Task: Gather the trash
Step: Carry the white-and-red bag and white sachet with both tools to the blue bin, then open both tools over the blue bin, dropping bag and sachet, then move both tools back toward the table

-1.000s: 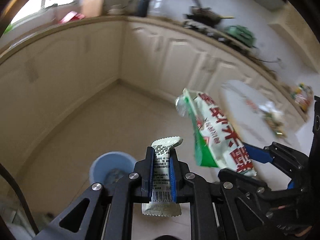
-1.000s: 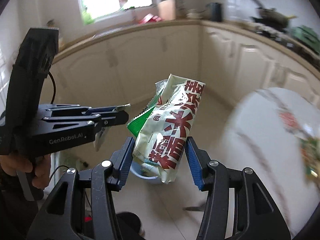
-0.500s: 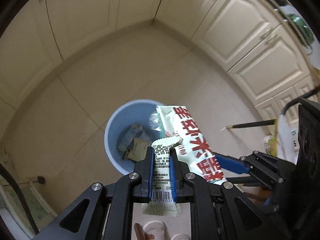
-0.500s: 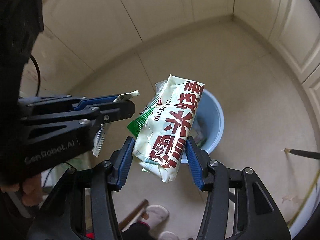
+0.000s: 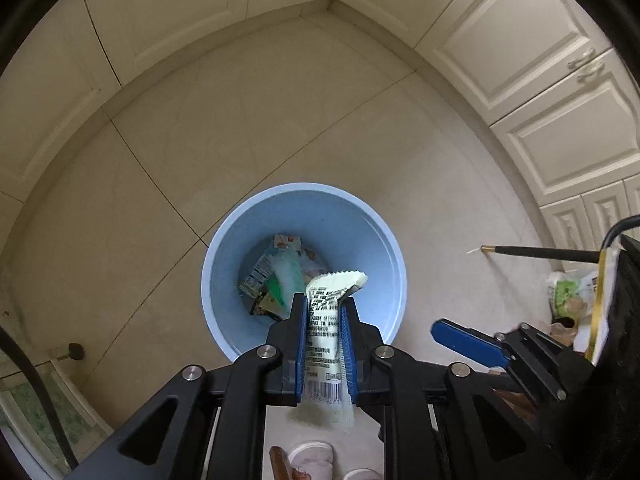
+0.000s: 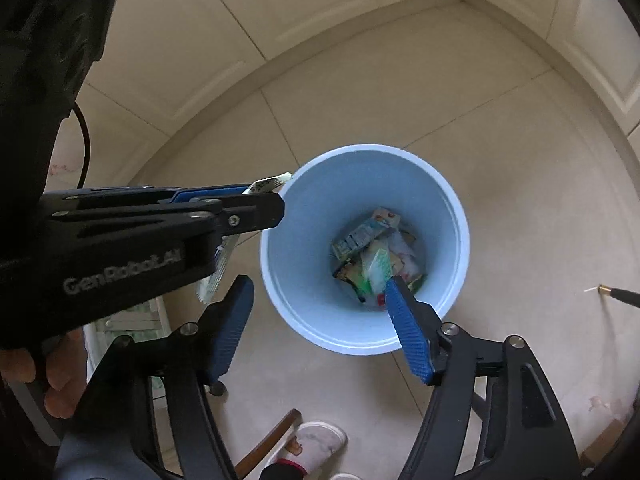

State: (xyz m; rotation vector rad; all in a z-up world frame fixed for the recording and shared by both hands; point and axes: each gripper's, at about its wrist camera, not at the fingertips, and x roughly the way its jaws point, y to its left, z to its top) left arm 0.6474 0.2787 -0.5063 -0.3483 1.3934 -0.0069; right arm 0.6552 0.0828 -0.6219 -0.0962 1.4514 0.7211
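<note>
Now the right gripper [image 6: 320, 322] stands with its blue-padded jaws spread wide and nothing between them: the large white snack bag with red lettering that it carried half a second ago is gone from its grasp. Judging from the bin's contents, it has dropped into the round light-blue plastic waste bin [image 6: 460, 216] on the tiled floor, where a heap of crumpled wrappers [image 6: 376, 256] lies at the bottom; which piece in that heap is the bag cannot be told for sure. The right gripper hovers over the near rim of the bin, one pad above the opening, the other outside it to the left.

The left gripper [image 5: 325, 344] remains clenched on a small pale-green sachet with black print and a barcode [image 5: 326, 320], held upright between the pads, its crimped top bent over and its lower end hanging below the jaws. From the left wrist view the sachet sits over the near part of the bin's opening; from the right wrist view the left gripper's tip [image 6: 264, 200] reaches just to the bin's left rim, so it looks barely over the edge.

So one piece is delivered and one is still in hand. The next step is probably to ease the left gripper a little further over the opening and release, since a light sachet let go at the rim could flutter onto the floor.
</note>
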